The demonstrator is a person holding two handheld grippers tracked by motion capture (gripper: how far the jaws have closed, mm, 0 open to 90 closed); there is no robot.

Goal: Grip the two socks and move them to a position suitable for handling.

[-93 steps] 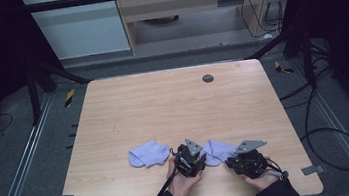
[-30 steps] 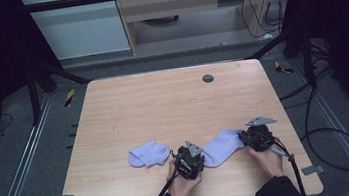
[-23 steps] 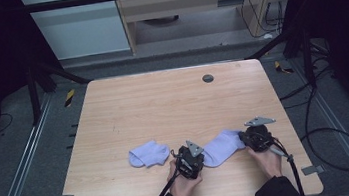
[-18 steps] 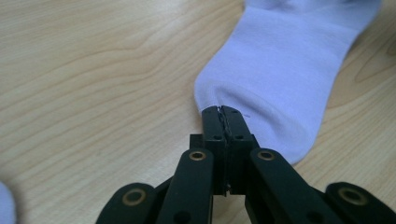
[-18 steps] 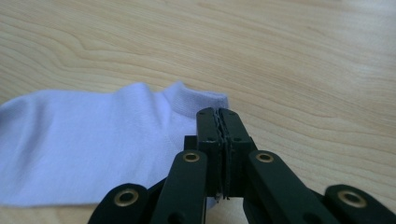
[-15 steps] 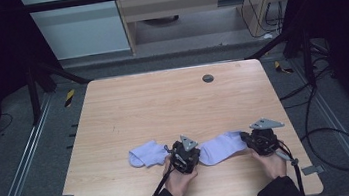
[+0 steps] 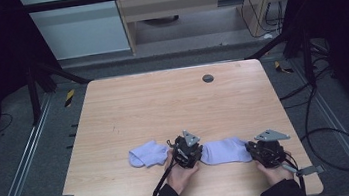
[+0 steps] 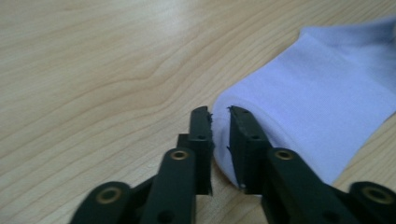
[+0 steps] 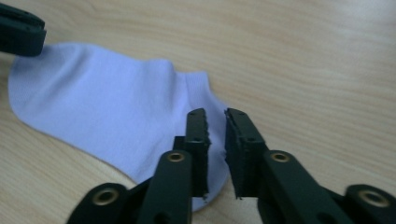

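Sock (image 7: 225, 151) now lies stretched flat, each hand-held gripper (image 8: 219, 123) (image 9: 215, 125) nipping an opposite end

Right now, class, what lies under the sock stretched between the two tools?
The sock lies flat on the bare wooden table, one end at the left tool, the other at the right tool. Wood shows all round it; whatever is directly beneath the fabric is covered.
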